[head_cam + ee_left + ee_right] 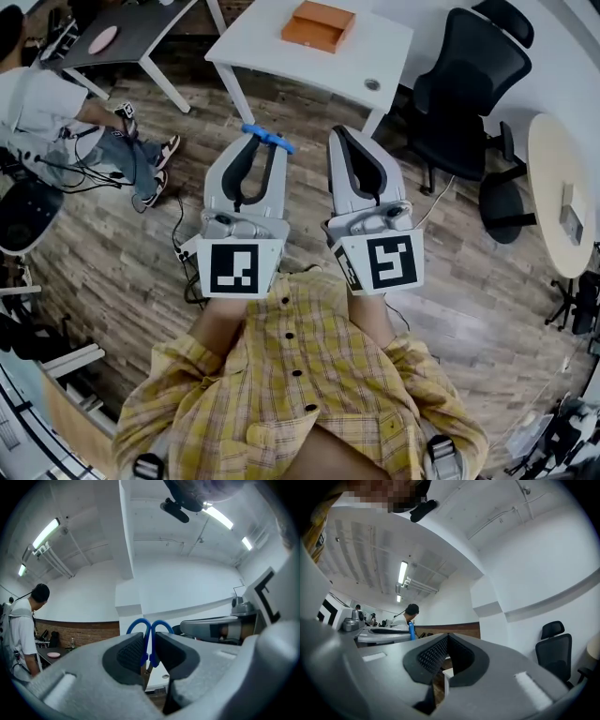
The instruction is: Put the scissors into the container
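Blue-handled scissors (268,139) stick out sideways from the tips of my left gripper (257,137), which is shut on them. In the left gripper view the two blue handle loops (149,629) rise between the black pads (130,654), and the gripper (149,652) points up at the ceiling. My right gripper (339,132) is held beside it, pads together with nothing in them (447,643). An orange open box (319,25) lies on the white table (375,47) ahead, well beyond both grippers. From the right gripper view, the scissors' blue handle (411,631) shows at the left.
A black office chair (473,80) stands right of the white table. A round table (561,192) is at the far right. A person (56,117) sits at the left near a grey table (141,28). Cables lie on the wooden floor (178,248).
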A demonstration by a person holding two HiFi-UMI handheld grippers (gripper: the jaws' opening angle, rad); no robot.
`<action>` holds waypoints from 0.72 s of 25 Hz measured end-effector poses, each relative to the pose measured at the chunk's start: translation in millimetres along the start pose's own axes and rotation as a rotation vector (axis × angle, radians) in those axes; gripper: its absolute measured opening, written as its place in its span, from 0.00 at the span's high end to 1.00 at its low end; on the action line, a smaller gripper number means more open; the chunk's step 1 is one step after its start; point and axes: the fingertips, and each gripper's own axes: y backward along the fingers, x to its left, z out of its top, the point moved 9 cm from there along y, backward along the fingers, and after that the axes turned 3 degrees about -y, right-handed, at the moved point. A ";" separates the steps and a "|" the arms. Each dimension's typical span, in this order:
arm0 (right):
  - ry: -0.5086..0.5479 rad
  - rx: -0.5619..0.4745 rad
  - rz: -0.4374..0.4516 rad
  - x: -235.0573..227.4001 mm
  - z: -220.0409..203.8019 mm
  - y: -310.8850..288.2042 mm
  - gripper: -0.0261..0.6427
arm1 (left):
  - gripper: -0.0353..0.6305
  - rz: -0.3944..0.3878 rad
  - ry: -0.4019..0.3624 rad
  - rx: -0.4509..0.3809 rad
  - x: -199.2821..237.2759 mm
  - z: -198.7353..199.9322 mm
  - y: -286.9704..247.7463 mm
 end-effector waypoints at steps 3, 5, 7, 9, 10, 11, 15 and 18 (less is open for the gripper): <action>-0.001 0.008 0.000 -3.1 -4.8 -7.9 0.96 | 0.82 -0.002 -0.007 0.021 2.9 -8.4 -9.2; 0.003 0.012 -0.010 -7.2 -8.2 -15.5 0.96 | 0.82 -0.009 -0.003 0.026 5.5 -13.7 -18.6; 0.004 0.017 -0.029 -12.9 -11.6 -24.7 0.96 | 0.82 -0.018 0.000 0.020 9.0 -17.2 -27.8; 0.008 0.023 -0.040 -17.1 -15.6 -38.8 0.96 | 0.82 -0.023 0.002 0.012 17.1 -21.6 -38.0; 0.011 0.028 -0.041 -18.1 -17.9 -46.8 0.96 | 0.82 -0.022 0.006 0.009 22.7 -24.6 -43.5; 0.016 0.032 -0.040 -19.1 -19.8 -55.4 0.96 | 0.82 -0.020 0.015 0.009 28.9 -27.9 -50.1; 0.030 0.036 -0.047 -31.9 -22.7 -93.6 0.96 | 0.82 -0.034 0.034 -0.002 52.1 -36.7 -86.8; 0.032 0.046 -0.059 -43.4 -27.2 -124.8 0.96 | 0.82 -0.051 0.031 0.001 71.0 -43.1 -114.5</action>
